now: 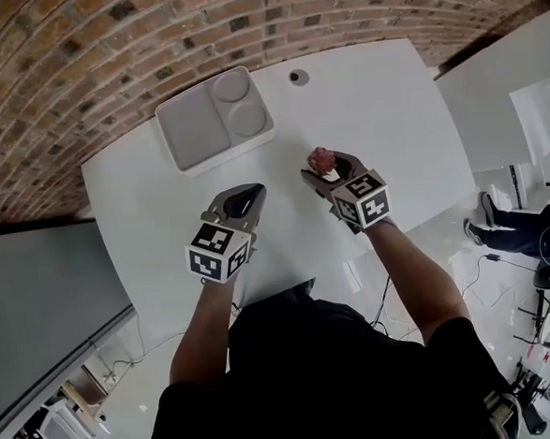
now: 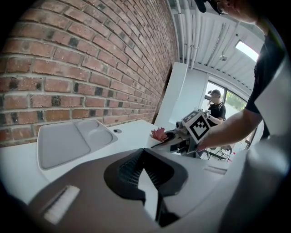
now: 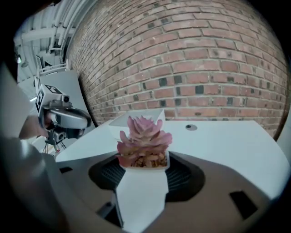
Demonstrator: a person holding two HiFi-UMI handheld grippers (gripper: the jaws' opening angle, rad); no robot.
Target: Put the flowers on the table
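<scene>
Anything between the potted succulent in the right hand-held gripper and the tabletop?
Nothing visible. The right hand-held gripper holds the pink succulent in its white square pot over bare white table; the grey compartment tray and the empty left hand-held gripper sit off to its left.

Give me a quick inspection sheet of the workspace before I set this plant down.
Surface: white table, bare apart from a round grommet hole near the far edge.
Job's things: potted pink flower, held in the right gripper over the table.
Clutter: grey compartment tray at the far left, empty.
Grippers: right gripper shut on the flower's pot; left gripper open, nothing between its jaws.
Cables: none on the table; loose cables on the floor at the right.
Surroundings: brick wall behind the table; another person at the right.
</scene>
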